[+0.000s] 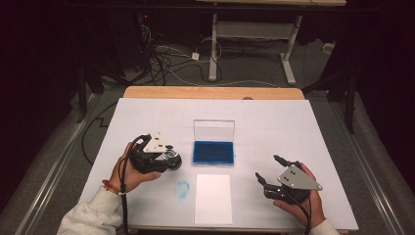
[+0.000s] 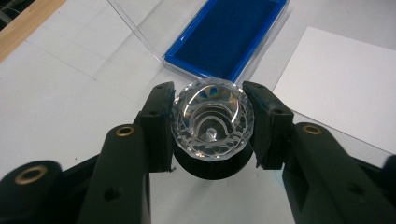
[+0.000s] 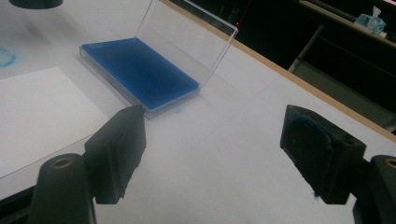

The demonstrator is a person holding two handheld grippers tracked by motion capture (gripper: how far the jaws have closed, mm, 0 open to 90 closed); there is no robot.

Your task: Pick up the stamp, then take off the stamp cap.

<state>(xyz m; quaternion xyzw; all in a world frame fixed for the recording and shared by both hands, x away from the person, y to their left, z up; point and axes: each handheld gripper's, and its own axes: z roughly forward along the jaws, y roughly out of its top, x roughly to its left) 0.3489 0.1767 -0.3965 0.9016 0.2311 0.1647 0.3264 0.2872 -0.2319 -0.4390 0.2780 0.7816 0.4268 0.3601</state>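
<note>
My left gripper point(image 1: 172, 161) point(image 2: 209, 100) is shut on a clear faceted stamp point(image 2: 212, 119) with a black round base, held just left of the ink pad. The blue ink pad point(image 1: 213, 152) point(image 2: 229, 35) point(image 3: 140, 70) lies in its case at the table's middle, with the clear lid point(image 1: 214, 129) point(image 3: 187, 39) standing open behind it. A white paper sheet point(image 1: 213, 198) point(image 2: 345, 84) point(image 3: 37, 116) lies in front of the pad. My right gripper point(image 1: 268, 167) point(image 3: 215, 135) stands open right of the paper, with nothing between its jaws and blue stain on one pad.
A blue ink smudge point(image 1: 182, 189) point(image 3: 4, 56) marks the white table cover point(image 1: 274, 122) left of the paper. The wooden table edge point(image 1: 210, 92) runs along the far side. Cables and another table's legs point(image 1: 214, 49) stand on the floor beyond.
</note>
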